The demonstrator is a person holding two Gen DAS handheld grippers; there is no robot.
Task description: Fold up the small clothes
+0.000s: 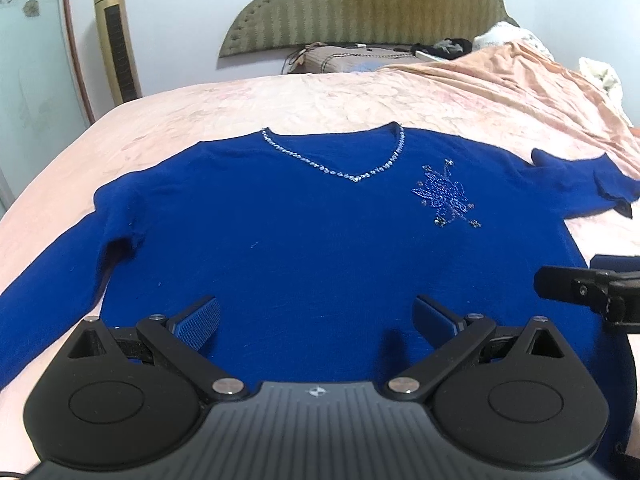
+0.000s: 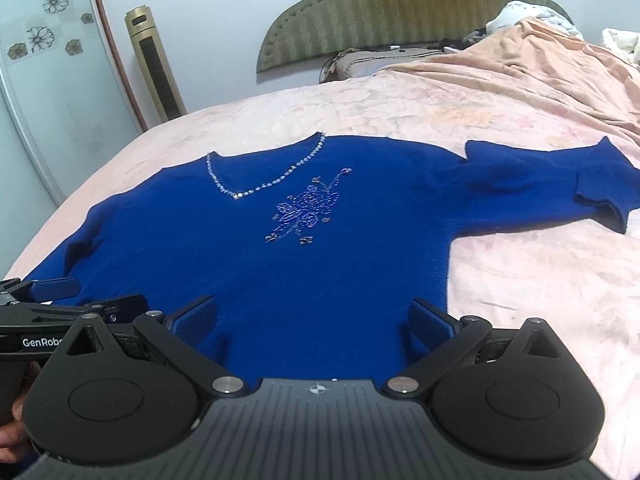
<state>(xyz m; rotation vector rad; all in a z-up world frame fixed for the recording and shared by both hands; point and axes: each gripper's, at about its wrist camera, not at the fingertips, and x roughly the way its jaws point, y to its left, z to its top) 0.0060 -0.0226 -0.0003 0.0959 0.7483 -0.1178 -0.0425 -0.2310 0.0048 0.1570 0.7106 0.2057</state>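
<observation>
A royal-blue V-neck sweater (image 1: 304,220) with a beaded neckline and a beaded flower on the chest lies flat, front up, on the pink bed; it also shows in the right wrist view (image 2: 248,256). Its right sleeve (image 2: 560,184) stretches out with the cuff turned back. My left gripper (image 1: 316,316) is open and empty over the sweater's lower hem. My right gripper (image 2: 314,318) is open and empty over the hem near the right side. The right gripper shows at the right edge of the left wrist view (image 1: 592,288); the left gripper shows at the left edge of the right wrist view (image 2: 56,300).
The pink bedspread (image 1: 360,96) covers the bed. A green padded headboard (image 1: 360,4) and a pillow (image 1: 352,60) stand at the back. A rumpled peach blanket (image 2: 540,72) lies back right. A gold tower fan (image 1: 116,40) stands left of the bed.
</observation>
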